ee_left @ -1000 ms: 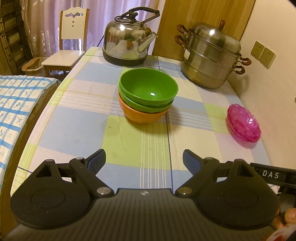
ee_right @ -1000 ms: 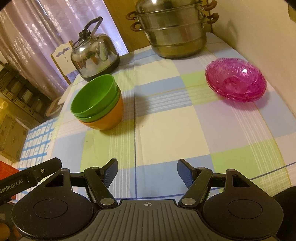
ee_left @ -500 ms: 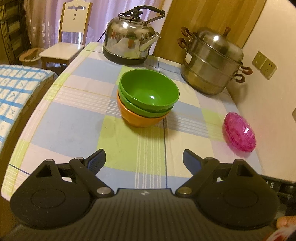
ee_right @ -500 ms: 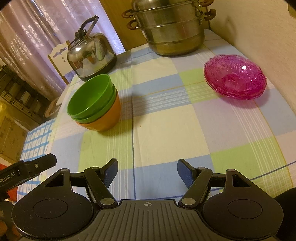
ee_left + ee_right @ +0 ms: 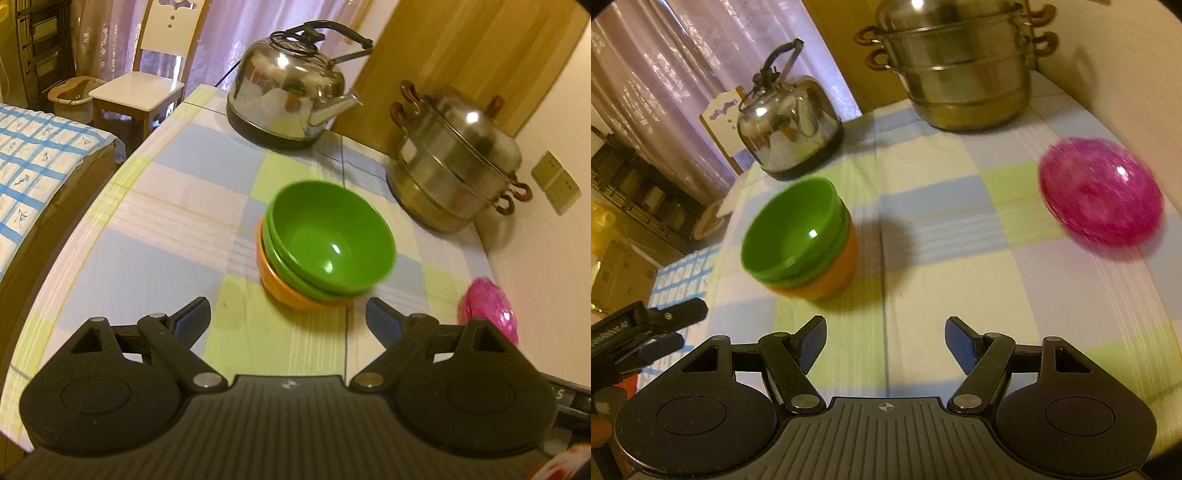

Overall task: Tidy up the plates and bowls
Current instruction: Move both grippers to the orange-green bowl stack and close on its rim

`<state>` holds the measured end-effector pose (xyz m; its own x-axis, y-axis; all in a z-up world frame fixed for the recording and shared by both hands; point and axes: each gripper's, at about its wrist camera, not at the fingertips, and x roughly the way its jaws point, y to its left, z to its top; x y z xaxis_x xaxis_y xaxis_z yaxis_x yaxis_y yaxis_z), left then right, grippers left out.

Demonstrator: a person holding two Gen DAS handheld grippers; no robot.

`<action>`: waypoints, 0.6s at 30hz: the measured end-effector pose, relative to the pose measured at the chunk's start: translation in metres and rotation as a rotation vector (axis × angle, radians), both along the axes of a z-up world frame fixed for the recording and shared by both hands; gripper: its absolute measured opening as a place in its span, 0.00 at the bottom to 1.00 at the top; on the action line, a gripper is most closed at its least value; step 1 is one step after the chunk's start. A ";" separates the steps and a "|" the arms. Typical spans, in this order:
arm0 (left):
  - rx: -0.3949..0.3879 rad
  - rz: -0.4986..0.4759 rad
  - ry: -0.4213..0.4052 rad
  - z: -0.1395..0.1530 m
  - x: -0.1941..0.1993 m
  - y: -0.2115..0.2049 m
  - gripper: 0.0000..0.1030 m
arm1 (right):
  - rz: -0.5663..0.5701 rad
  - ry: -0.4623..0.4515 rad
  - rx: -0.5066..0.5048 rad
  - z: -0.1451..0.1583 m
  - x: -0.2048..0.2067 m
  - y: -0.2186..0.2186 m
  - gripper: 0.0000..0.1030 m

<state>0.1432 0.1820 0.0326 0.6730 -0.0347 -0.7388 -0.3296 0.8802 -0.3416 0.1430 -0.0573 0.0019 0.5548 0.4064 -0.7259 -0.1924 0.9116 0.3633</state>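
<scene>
Two green bowls (image 5: 332, 243) sit nested in an orange bowl (image 5: 284, 290) on the checked tablecloth; the stack also shows in the right wrist view (image 5: 798, 236). A stack of pink glass dishes (image 5: 1100, 192) lies at the right by the wall, seen edge-on in the left wrist view (image 5: 489, 308). My left gripper (image 5: 288, 319) is open and empty, just short of the bowl stack. My right gripper (image 5: 885, 341) is open and empty over the table, between the bowls and the pink dishes. The left gripper's tip (image 5: 646, 328) shows at the far left of the right wrist view.
A steel kettle (image 5: 291, 99) and a steel steamer pot (image 5: 454, 166) stand at the back of the table (image 5: 147, 258). A white chair (image 5: 140, 85) and a bed with a blue checked cover (image 5: 33, 147) are to the left. A wall (image 5: 546, 236) bounds the right side.
Both grippers have tilted and moved closer to the table; the bowls now look nearer and shifted right in the left view. Both stay open. Nothing on the table has moved.
</scene>
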 end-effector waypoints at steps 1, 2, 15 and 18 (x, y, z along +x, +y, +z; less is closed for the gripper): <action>-0.002 0.001 0.004 0.000 0.007 0.004 0.87 | 0.005 0.002 0.002 0.001 0.008 0.005 0.69; -0.006 0.003 0.005 -0.001 0.013 0.008 0.87 | 0.009 0.001 0.006 0.003 0.016 0.009 0.69; -0.124 0.007 0.070 -0.038 0.090 0.043 0.78 | 0.035 0.074 0.029 -0.015 0.108 0.055 0.68; -0.141 0.000 0.087 -0.048 0.100 0.045 0.73 | 0.043 0.110 0.023 -0.028 0.121 0.061 0.57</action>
